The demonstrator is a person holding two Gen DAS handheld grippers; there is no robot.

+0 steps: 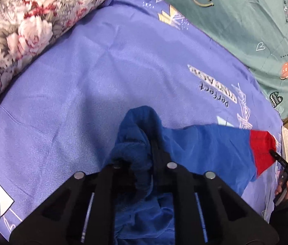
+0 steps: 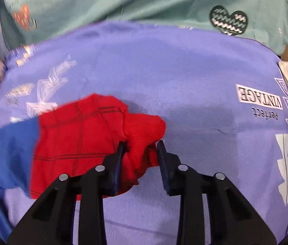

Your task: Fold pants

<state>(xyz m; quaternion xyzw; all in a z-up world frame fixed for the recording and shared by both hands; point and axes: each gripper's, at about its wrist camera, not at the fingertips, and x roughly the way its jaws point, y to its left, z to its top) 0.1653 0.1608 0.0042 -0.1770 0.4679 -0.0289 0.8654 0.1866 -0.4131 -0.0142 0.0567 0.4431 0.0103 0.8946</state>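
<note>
The pants (image 1: 205, 149), blue with a red cuff (image 2: 78, 143), lie stretched across the near part of the purple sheet (image 1: 82, 77), toward its right edge. They look light, soft and limp, so I judge they will sag and bunch wherever they are not held; the waistband and the cuff are the firm places to take them. The left gripper (image 1: 141, 143) is clamped on a bunch of the blue cloth. The right gripper (image 2: 139, 145) has its jaws apart with red cuff cloth between them, not yet pinched. The sheet beyond the pants, toward the floral quilt (image 1: 21, 30) at its left edge and the green cover (image 1: 245, 20) at its far edge, is bare and gives room to spread and fold.
</note>
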